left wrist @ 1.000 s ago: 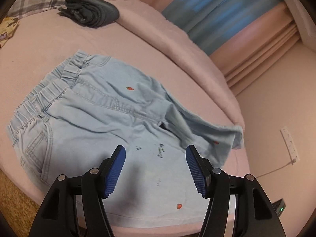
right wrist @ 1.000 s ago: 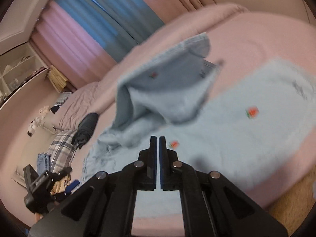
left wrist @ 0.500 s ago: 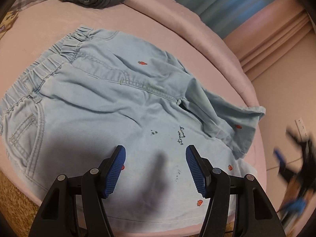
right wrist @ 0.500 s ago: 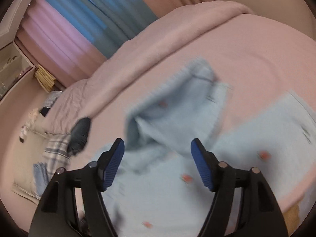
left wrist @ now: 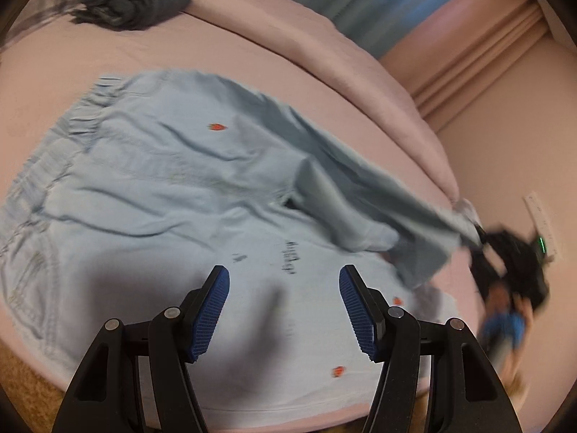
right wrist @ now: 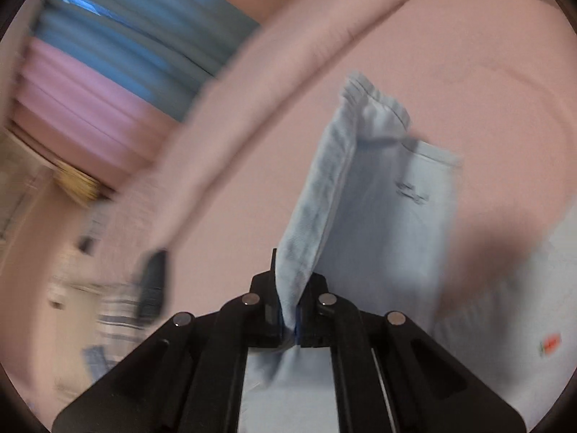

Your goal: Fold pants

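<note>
Pinching the pale-blue pants (right wrist: 324,195) leg hem, the right tool (right wrist: 288,328); left tool (left wrist: 283,310) spread above them.

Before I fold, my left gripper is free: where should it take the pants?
Probably the near leg's hem, coming in low from the bed's front edge: it lies flat at the edge, beneath the open left gripper.

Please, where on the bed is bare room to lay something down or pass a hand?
Bare pink sheet lies between the light blue pants and the dark folded garment, and between the pants and the rolled pink duvet. The near edge is crowded: pants cover it under the open left tongs, and the right tongs pull one leg.
</note>
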{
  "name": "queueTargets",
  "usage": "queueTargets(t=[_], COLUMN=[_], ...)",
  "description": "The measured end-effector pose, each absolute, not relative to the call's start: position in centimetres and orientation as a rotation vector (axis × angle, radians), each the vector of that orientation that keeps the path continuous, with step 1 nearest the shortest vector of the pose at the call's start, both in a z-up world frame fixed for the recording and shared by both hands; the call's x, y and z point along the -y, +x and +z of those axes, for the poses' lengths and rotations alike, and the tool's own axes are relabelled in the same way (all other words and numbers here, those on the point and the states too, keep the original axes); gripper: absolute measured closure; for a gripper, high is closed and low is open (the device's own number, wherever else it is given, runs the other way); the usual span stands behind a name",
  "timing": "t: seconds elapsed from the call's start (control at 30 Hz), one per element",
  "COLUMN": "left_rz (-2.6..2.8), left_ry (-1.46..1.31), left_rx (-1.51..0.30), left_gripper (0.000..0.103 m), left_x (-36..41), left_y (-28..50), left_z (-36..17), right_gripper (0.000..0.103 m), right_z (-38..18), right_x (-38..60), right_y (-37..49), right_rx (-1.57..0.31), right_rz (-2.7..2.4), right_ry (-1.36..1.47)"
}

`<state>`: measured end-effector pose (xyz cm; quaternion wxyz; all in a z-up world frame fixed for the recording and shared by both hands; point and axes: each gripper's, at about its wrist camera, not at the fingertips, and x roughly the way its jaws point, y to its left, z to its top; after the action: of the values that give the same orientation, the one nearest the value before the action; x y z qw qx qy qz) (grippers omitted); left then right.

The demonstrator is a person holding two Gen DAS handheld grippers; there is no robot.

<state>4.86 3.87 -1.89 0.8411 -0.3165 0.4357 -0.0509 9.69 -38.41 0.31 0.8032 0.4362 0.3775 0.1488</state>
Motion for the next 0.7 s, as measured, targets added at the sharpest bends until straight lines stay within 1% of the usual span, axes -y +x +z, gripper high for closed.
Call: queueTargets(t=[0.07, 0.13, 0.2, 0.27, 0.4, 0.57, 0.6, 0.7], left_rz=[-0.146, -0.18, -0.19, -0.155, -0.094, -0.013, 0.012, 0.006], left_ry=[-0.69, -0.713, -0.735, -0.75, -0.761, -0.829, -0.846, -0.971], left_rx=[-0.918, -0.91, -0.9, -0.906, -0.979, -1.028, -1.023, -0.948], left_gripper=[0.041, 0.038, 0.026, 0.024, 0.024, 0.024, 0.025, 0.031], left_x=[-3.5, -3.2, -3.3, -3.7, -4.4, -6.7, -7.4, -10.2], left_y=[5.1, 5.1, 4.8, 4.6, 5.5, 6.8, 6.6, 4.9], left_z=[-1.4, -1.0, -1.0, -1.6, -3.1, -4.6, -4.8, -5.1], right_gripper=[0.098, 0.098, 0.098, 0.098, 0.098, 0.098, 0.098, 0.098], right_z=[1.6, 1.8, 0.5, -2.0, -5.0, -4.4, -3.8, -2.9], right_x=[40.2, 41.4, 42.5, 44.1, 46.3, 46.9, 46.5, 46.7], right_y=[5.1, 0.4, -2.6, -5.5, -8.5, -8.5, -8.2, -7.3], right_rx=[-0.716, -0.689, -0.73, -0.798, -0.84, -0.804, -0.796, -0.765], right_rz=[0.346, 0.31, 0.268, 0.225, 0.189, 0.211, 0.211, 0.217], right_ry=[0.961, 0.876, 0.85, 0.857, 0.897, 0.902, 0.89, 0.888])
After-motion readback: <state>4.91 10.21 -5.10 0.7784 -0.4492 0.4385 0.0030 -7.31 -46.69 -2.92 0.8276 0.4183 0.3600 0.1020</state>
